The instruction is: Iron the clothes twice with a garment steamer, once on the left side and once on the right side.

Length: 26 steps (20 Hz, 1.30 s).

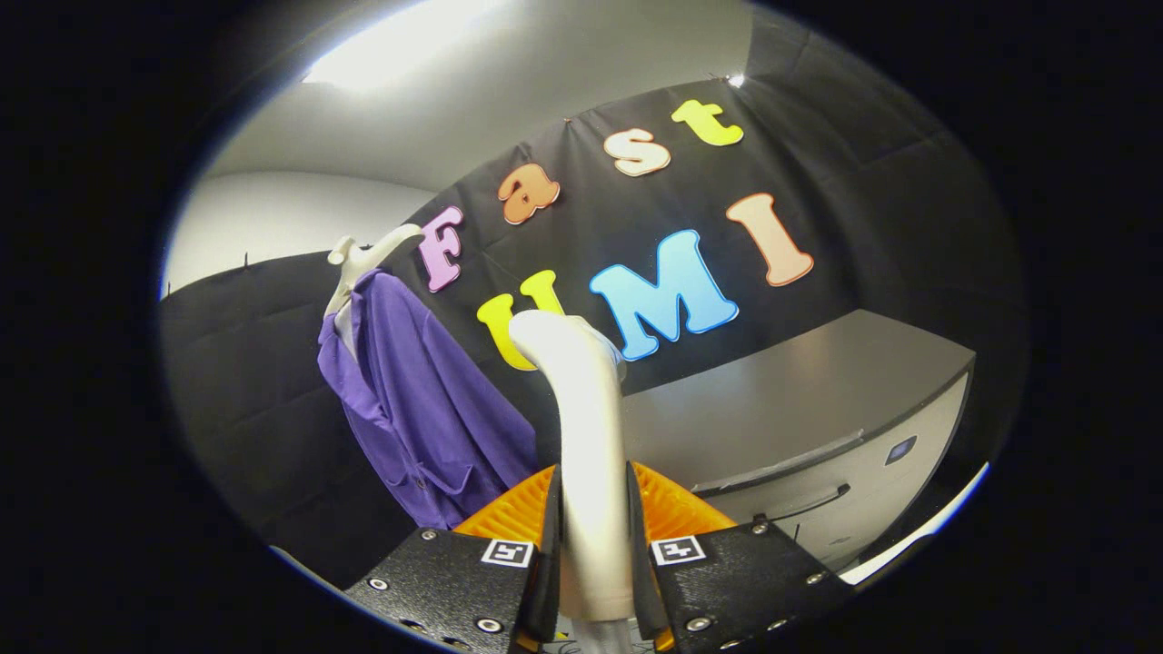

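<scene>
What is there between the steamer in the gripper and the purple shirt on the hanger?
In the gripper view, nothing: only the black booth wall shows behind the gap. The gripper is shut on the steamer; the purple shirt hangs on its hanger.

Your gripper has its fingers closed on the steamer handle, which rises between them, with the garment hanging on a hanger ahead to the left against the booth wall, and a cabinet ahead to the right.
</scene>
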### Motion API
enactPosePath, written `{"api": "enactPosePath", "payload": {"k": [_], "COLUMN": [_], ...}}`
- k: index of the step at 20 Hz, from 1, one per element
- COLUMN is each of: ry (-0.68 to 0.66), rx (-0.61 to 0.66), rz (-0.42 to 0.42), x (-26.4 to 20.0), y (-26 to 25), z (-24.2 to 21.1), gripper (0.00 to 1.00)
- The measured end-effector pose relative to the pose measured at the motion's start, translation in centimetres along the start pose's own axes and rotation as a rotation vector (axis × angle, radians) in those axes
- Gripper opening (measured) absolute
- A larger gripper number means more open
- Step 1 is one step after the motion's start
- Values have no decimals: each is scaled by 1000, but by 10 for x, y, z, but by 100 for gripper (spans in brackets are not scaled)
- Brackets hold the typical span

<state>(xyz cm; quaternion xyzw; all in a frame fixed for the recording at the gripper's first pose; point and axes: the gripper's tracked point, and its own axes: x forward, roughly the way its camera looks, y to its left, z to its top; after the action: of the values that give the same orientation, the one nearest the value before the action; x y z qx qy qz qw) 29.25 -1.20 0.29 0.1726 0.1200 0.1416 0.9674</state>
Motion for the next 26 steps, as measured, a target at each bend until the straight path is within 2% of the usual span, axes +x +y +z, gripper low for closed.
{"api": "enactPosePath", "payload": {"k": [4, 12, 20, 26], "ry": [-60, -199, -294, -345], "rx": [-90, -194, -253, -314], "rz": [-18, -24, 23, 78], "x": [-28, -51, -28, 9], "y": [39, 101, 161, 212], "z": [-21, -18, 24, 55], "gripper": [33, 33, 33, 33]}}
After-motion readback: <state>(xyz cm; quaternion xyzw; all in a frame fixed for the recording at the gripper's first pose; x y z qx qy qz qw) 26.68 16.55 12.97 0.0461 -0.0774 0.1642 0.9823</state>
